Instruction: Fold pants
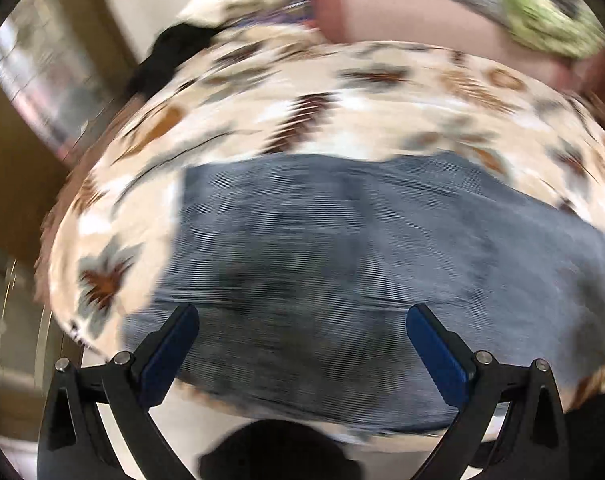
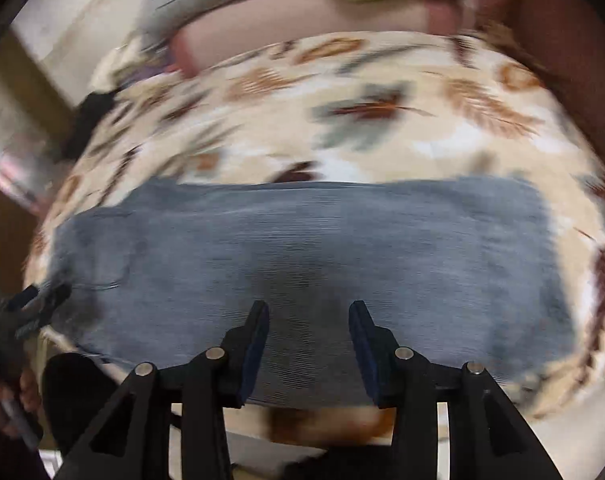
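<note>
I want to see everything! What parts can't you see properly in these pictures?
- Pants: motion blur hides seams and folds, both views; near edge covered by the jaws.
- Green thing: blurred, cut off by the top edge.
- Left gripper in right view: smeared, at the picture's edge.

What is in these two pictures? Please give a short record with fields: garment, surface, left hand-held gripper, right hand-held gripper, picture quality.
garment: blue-grey pants, lying flat as a wide band
surface: leaf-patterned cover
left hand-held gripper: open wide, empty, above the pants
right hand-held gripper: open narrower, empty, above the pants
picture quality: motion blur in both views
</note>
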A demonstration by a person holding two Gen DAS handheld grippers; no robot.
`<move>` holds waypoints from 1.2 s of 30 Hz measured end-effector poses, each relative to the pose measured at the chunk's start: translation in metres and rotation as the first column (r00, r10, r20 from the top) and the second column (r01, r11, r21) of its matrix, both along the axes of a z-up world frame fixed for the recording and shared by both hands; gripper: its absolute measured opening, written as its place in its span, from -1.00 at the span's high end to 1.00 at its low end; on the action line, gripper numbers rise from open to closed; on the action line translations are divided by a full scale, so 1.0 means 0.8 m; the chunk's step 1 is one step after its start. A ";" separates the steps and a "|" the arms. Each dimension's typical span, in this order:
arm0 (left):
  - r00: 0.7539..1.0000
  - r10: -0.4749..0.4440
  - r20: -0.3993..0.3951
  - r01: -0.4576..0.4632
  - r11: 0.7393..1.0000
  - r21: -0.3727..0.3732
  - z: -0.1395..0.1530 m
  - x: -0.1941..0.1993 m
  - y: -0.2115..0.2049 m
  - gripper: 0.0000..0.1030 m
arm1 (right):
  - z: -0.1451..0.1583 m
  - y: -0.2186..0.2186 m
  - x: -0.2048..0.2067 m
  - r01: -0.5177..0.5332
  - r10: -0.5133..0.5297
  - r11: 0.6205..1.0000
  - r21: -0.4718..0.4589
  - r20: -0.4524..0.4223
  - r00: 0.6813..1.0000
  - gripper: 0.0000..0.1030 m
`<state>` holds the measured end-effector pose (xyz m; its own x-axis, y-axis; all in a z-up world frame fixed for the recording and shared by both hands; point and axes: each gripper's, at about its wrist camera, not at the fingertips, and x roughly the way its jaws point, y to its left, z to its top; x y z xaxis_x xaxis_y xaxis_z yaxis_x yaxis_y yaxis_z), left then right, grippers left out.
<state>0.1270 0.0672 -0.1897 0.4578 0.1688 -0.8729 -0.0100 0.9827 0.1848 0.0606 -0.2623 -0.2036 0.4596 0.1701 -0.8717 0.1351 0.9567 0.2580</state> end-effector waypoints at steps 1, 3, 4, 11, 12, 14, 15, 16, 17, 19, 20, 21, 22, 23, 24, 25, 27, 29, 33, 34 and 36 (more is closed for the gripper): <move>0.999 0.031 -0.013 -0.031 1.000 0.005 -0.002 0.003 0.016 -1.00 | -0.004 0.018 0.007 -0.023 0.023 1.000 0.001 -0.001 1.000 0.12; 0.996 0.078 -0.045 -0.078 0.997 -0.003 -0.008 0.007 0.049 -1.00 | -0.018 0.055 0.021 -0.081 0.081 0.997 0.015 -0.016 0.997 0.12; 0.995 0.086 -0.059 -0.087 0.996 -0.009 -0.011 0.007 0.059 -1.00 | -0.023 0.067 0.025 -0.097 0.098 0.995 0.019 -0.019 0.995 0.12; 0.986 0.068 -0.150 -0.076 0.996 -0.045 -0.049 0.003 0.088 -1.00 | -0.058 0.132 0.026 -0.164 0.167 0.979 -0.118 0.013 0.986 0.12; 0.986 0.056 -0.156 -0.065 0.997 -0.048 -0.055 0.002 0.089 -1.00 | -0.060 0.137 0.023 -0.178 0.184 0.972 -0.152 0.025 0.983 0.11; 0.982 0.030 -0.186 -0.040 0.998 -0.052 -0.067 -0.001 0.091 -1.00 | -0.061 0.144 0.017 -0.198 0.206 0.962 -0.187 0.024 0.978 0.07; 0.978 0.015 -0.208 -0.029 0.997 -0.065 -0.074 -0.003 0.093 -1.00 | -0.063 0.147 0.013 -0.206 0.214 0.961 -0.187 0.025 0.977 -0.01; 0.976 0.006 -0.219 -0.022 0.997 -0.073 -0.079 -0.004 0.095 -1.00 | -0.062 0.145 0.009 -0.208 0.217 0.961 -0.183 0.028 0.976 -0.05; 0.973 -0.004 -0.229 -0.014 0.997 -0.080 -0.083 -0.005 0.098 -1.00 | -0.063 0.145 0.007 -0.211 0.221 0.961 -0.181 0.035 0.975 -0.12; 0.970 -0.015 -0.244 -0.010 0.995 -0.099 -0.089 -0.006 0.106 -1.00 | -0.065 0.147 0.001 -0.218 0.231 0.955 -0.199 0.047 0.972 -0.15; 0.969 -0.016 -0.247 -0.011 0.994 -0.110 -0.091 -0.006 0.109 -1.00 | -0.067 0.146 0.002 -0.221 0.235 0.953 -0.205 0.047 0.971 -0.16; 0.968 -0.020 -0.249 -0.010 0.993 -0.116 -0.092 -0.007 0.111 -1.00 | -0.067 0.147 0.000 -0.225 0.239 0.952 -0.210 0.046 0.970 -0.16; 0.968 -0.023 -0.249 -0.005 0.994 -0.112 -0.093 -0.007 0.112 -1.00 | -0.068 0.149 0.001 -0.228 0.242 0.951 -0.209 0.045 0.969 -0.16; 0.968 -0.028 -0.248 0.002 0.995 -0.103 -0.093 -0.008 0.112 -1.00 | -0.069 0.149 -0.001 -0.232 0.246 0.951 -0.203 0.044 0.968 -0.16; 0.969 -0.035 -0.246 0.015 0.996 -0.086 -0.094 -0.008 0.110 -1.00 | -0.069 0.149 -0.004 -0.235 0.247 0.952 -0.196 0.044 0.968 -0.16; 0.969 -0.039 -0.245 0.021 0.997 -0.074 -0.093 -0.011 0.105 -1.00 | -0.069 0.149 -0.005 -0.237 0.249 0.953 -0.190 0.044 0.967 -0.16; 0.968 -0.041 -0.248 0.028 0.998 -0.058 -0.093 -0.010 0.100 -1.00 | -0.070 0.148 -0.007 -0.242 0.254 0.953 -0.183 0.046 0.966 -0.16; 0.966 -0.038 -0.255 0.027 0.998 -0.049 -0.094 -0.004 0.090 -1.00 | -0.070 0.146 -0.009 -0.247 0.259 0.954 -0.172 0.051 0.964 -0.16; 0.972 -0.025 -0.234 0.028 1.000 0.007 -0.068 -0.012 0.077 -1.00 | -0.065 0.130 -0.012 -0.240 0.247 0.967 -0.086 0.091 0.965 -0.16; 0.976 -0.028 -0.217 0.034 0.999 0.026 -0.060 -0.016 0.072 -1.00 | -0.063 0.122 -0.012 -0.231 0.234 0.972 -0.038 0.102 0.967 -0.16; 0.983 -0.047 -0.175 0.055 0.998 0.041 -0.039 -0.021 0.059 -0.99 | -0.057 0.101 -0.012 -0.194 0.181 0.978 0.080 0.146 0.973 -0.17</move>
<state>0.1106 0.1145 -0.2207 0.3086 0.1903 -0.9320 0.0764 0.9717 0.2237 0.0513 -0.1817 -0.2490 0.5254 0.3424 -0.7789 -0.0871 0.9323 0.3511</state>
